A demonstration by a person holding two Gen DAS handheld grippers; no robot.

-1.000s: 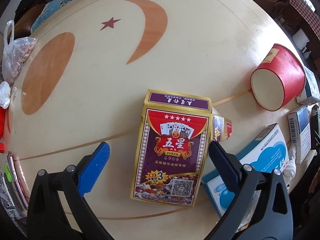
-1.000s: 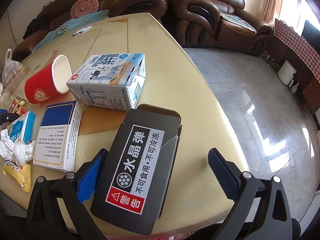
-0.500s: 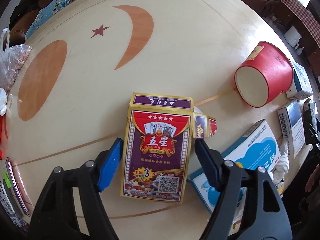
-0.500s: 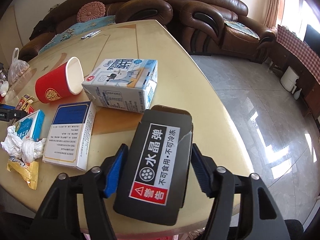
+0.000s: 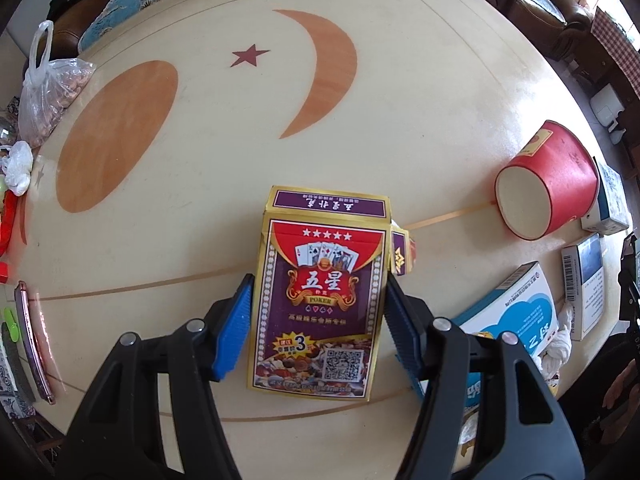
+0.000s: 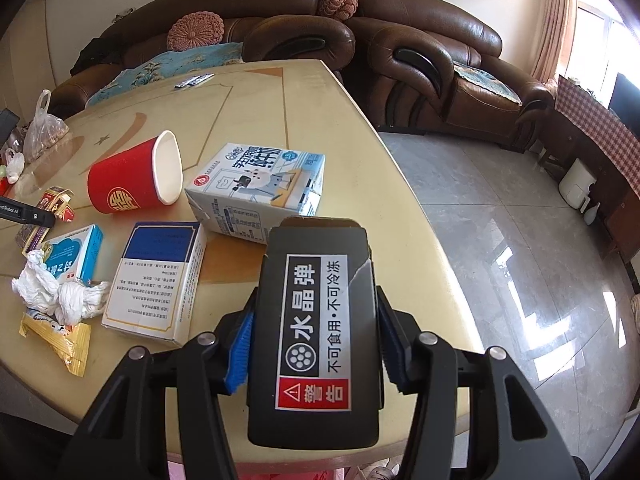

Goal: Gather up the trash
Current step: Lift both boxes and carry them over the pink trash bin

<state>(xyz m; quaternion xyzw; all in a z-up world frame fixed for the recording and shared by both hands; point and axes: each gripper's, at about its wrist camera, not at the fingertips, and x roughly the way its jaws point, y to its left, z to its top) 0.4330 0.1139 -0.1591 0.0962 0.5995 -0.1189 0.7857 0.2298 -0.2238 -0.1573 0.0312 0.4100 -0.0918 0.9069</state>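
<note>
Presently, the left tool (image 5: 316, 312) points steeply down at the counter (image 5: 200, 208), its blue pads set against the two long sides of a playing-card box (image 5: 316, 300) that lies flat, face up. Its jaws have just been closing on that box, which sits squarely between them; the right pad touches the box edge, the left pad appears to touch or nearly touch, and a firm pinch cannot be confirmed. A small torn carton flap (image 5: 402, 254) lies just beyond the right pad. Further to the tool's right, a red paper cup (image 5: 560, 184) lies on its side with its mouth turned toward the tool. A blue-and-white box (image 5: 516, 316) rests close beside the right finger. A plastic bag (image 5: 48, 96) sits far off to the left.

The right tool (image 6: 314, 336) is pressed together on a black carton (image 6: 316, 320) bearing a red warning label. The carton is clamped by both pads along its long sides and is held clear above the counter edge (image 6: 400, 184). Ahead of the tool a milk carton (image 6: 256, 192) lies on its side. To the tool's left are a blue-topped white box (image 6: 156, 276), crumpled white tissue (image 6: 60, 292) and a gold wrapper (image 6: 60, 340). The red cup lies beyond these. A brown sofa (image 6: 420, 52) stands past the counter.
</note>
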